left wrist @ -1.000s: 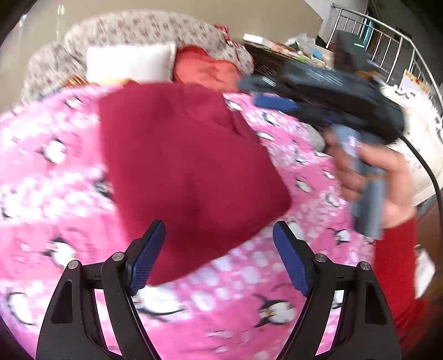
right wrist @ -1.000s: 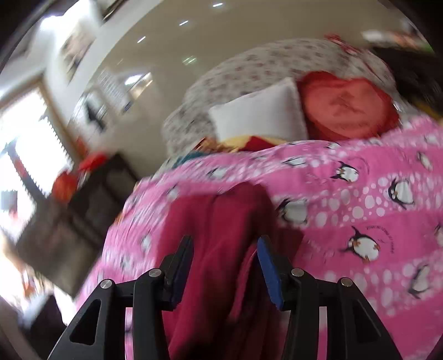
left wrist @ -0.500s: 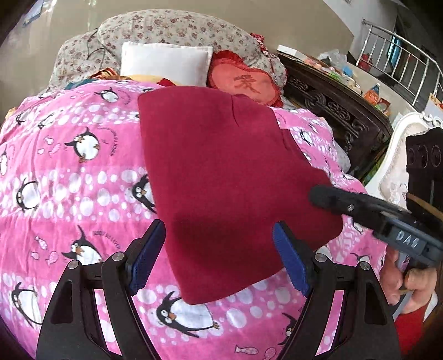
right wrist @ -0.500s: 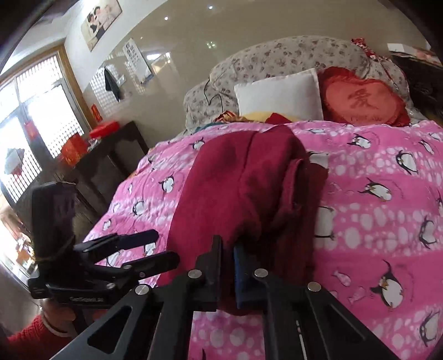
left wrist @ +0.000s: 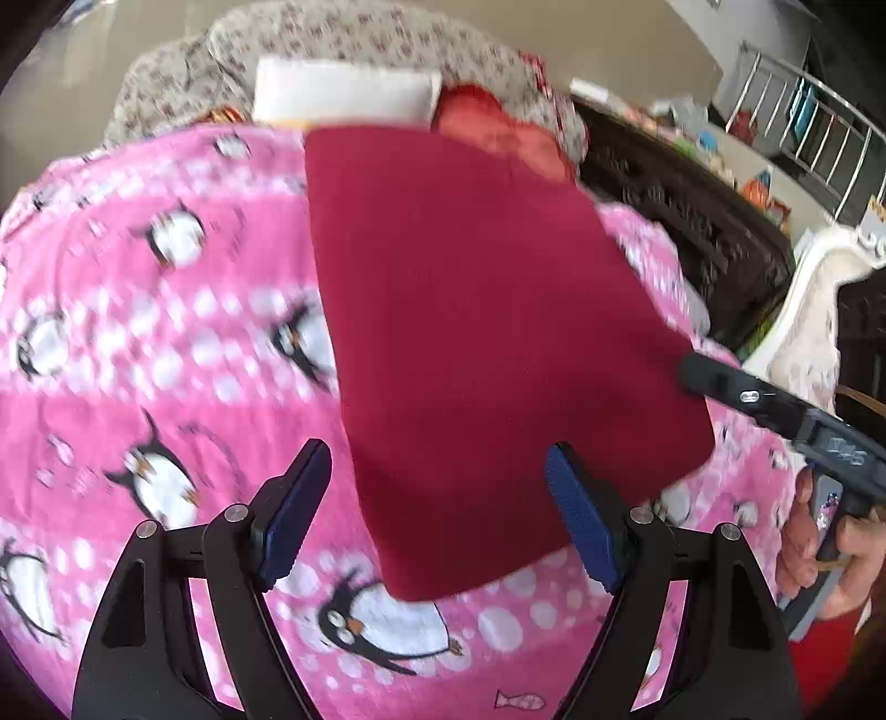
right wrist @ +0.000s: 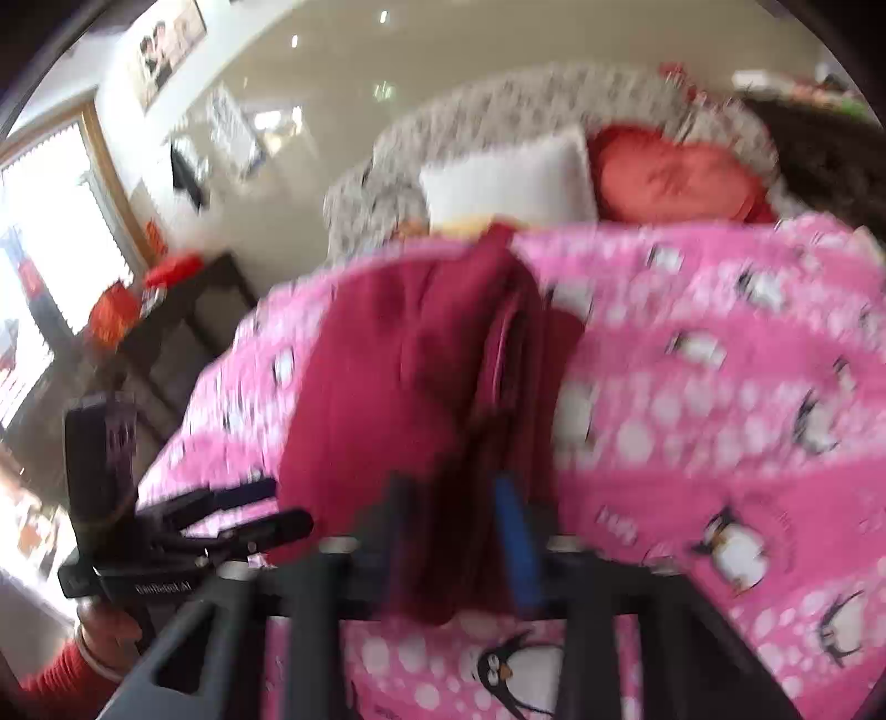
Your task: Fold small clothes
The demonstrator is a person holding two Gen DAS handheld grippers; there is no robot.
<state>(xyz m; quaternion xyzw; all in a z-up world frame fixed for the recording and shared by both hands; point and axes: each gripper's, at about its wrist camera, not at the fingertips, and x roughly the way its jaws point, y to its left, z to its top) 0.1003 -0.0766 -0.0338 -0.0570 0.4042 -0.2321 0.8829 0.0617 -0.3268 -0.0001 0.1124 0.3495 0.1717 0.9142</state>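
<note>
A dark red garment [left wrist: 487,343] lies folded flat on the pink penguin blanket [left wrist: 138,343]. My left gripper [left wrist: 437,509] is open just above the garment's near edge, with the cloth's corner showing between its blue pads [left wrist: 576,515] and untouched. In the right wrist view the same garment [right wrist: 398,365] shows its stacked folds. My right gripper [right wrist: 457,534] straddles its near edge and its jaws are opening, with red cloth still between them. The picture is blurred. The right gripper [left wrist: 698,376] reaches the garment's right edge, and the left gripper [right wrist: 282,507] hovers at its left.
A white pillow [left wrist: 343,94], a red cushion [left wrist: 498,122] and a floral bolster [left wrist: 354,33] line the bed's far end. Dark carved furniture [left wrist: 692,221] stands to the right of the bed. A dark side table [right wrist: 183,299] with red items stands on the other side.
The right gripper's jaws, pinched tight on the garment's edge half a second ago, now stand apart. The right gripper came down from above to the garment's right edge. The left gripper sank slightly.
</note>
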